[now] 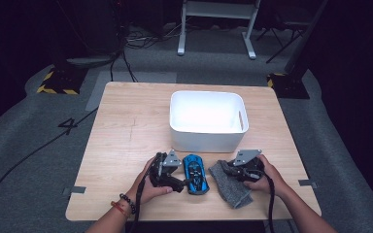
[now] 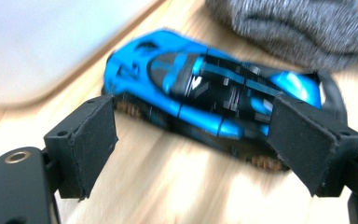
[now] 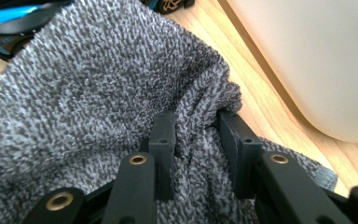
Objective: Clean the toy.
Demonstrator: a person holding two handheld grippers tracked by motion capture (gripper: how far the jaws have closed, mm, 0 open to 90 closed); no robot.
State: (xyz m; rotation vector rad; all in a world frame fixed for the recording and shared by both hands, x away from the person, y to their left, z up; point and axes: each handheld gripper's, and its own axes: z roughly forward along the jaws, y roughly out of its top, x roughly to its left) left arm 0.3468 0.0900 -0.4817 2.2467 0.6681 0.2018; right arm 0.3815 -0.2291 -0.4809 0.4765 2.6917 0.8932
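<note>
We're looking down on a wooden counter (image 1: 126, 126), and both hands are in at the near edge. A white bin (image 1: 207, 119) sits towards the far side, in the middle.

On the left, the left hand (image 1: 148, 187) holds the left gripper (image 1: 182, 183) low on the counter, pointed across at a blue toy car (image 1: 195, 174). The car lies just in front of the bin, between the two grippers, lengthwise towards the bin. From the left gripper view we see the blue toy car (image 2: 205, 93) side-on, blue body with black panels, and the two black fingers (image 2: 91, 140) are spread wide, one at each end of the car. They're released, nothing clamped; whether the pads touch the car we can't tell, the picture is blurred there.

Over on the right, the right hand (image 1: 267, 177) has the right gripper (image 1: 229, 170) down on a grey knitted cloth (image 1: 230, 187), which lies on the counter just right of the car. In the right gripper view we get it close up: the fingers (image 3: 163, 149) are clenched on a bunched fold of the grey knitted cloth (image 3: 88, 93), the fabric pinched up between the two pads. The bin's pale wall (image 3: 317, 56) curves past on the right of that view, near the cloth, with bare wood between them. A sliver of the blue car shows at the top left, beyond the cloth.
</note>
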